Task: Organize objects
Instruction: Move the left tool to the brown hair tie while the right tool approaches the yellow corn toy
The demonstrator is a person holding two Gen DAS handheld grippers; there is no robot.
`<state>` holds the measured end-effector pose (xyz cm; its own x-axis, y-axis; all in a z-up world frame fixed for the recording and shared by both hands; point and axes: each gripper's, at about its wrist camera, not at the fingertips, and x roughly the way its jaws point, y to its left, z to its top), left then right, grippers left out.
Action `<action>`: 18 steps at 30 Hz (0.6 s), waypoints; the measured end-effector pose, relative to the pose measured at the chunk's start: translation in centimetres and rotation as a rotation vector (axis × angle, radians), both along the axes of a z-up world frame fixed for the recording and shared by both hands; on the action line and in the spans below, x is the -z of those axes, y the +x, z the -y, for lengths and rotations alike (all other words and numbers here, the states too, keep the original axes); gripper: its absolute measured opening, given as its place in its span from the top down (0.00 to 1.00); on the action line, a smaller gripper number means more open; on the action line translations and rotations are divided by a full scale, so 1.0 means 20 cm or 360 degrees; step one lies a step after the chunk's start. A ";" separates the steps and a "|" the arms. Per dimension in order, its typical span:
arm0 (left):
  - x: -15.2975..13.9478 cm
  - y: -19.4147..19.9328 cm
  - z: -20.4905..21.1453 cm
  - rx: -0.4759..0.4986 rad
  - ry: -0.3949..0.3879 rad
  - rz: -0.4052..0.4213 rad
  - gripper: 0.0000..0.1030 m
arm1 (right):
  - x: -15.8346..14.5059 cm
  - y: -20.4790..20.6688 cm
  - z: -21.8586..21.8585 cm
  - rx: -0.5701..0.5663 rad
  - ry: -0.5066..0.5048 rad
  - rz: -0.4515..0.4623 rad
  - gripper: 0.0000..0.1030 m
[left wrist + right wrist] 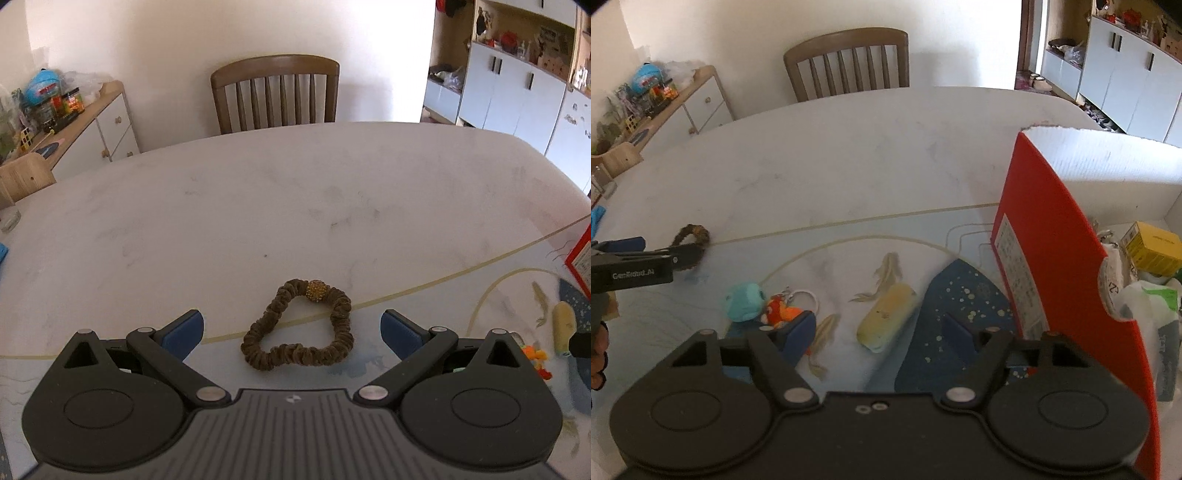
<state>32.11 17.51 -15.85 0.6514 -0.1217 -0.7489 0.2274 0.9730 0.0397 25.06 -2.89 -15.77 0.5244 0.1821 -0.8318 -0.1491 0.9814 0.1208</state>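
A brown scrunchie (295, 352) with a gold bead lies on the table mat, straight ahead of my left gripper (291, 325). Its blue pads stand wide apart on either side of the scrunchie and do not touch it. The scrunchie (692, 236) also shows at the left of the right wrist view. My right gripper (879, 332) hangs over a yellow oblong case (886, 317) lying on the mat. Its fingers flank the case with a gap on both sides. A blue plush keychain (744, 301) and an orange one (781, 312) lie just left of the right gripper's left finger.
A tall red cardboard box (1052, 240) stands open at the right, holding a small yellow box (1152, 251) and a white-green bag (1152, 306). The white table (295, 184) stretches back to a wooden chair (275, 92). A cluttered sideboard (74, 122) stands at the far left.
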 end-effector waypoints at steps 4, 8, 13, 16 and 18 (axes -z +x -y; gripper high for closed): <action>0.03 0.02 0.00 0.0005 -0.0008 -0.0019 0.01 | 0.04 0.03 -0.01 0.0010 -0.0016 -0.0024 0.31; 0.05 0.03 0.00 -0.0008 -0.0011 -0.0027 0.01 | 0.06 0.05 -0.01 0.0011 -0.0026 -0.0039 0.36; 0.07 0.04 0.00 -0.0009 -0.0034 -0.0040 0.03 | 0.07 0.07 -0.01 0.0009 -0.0012 -0.0066 0.45; 0.07 0.04 -0.01 -0.0011 -0.0044 -0.0061 0.11 | 0.08 0.07 -0.01 0.0002 -0.0018 -0.0070 0.47; 0.08 0.04 0.00 -0.0012 -0.0026 -0.0048 0.15 | 0.08 0.07 -0.02 -0.0006 -0.0022 -0.0067 0.50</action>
<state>32.84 17.61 -17.35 0.6296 -0.1290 -0.7661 0.2206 0.9752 0.0172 26.45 -2.53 -17.37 0.4880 0.1722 -0.8557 -0.1478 0.9825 0.1135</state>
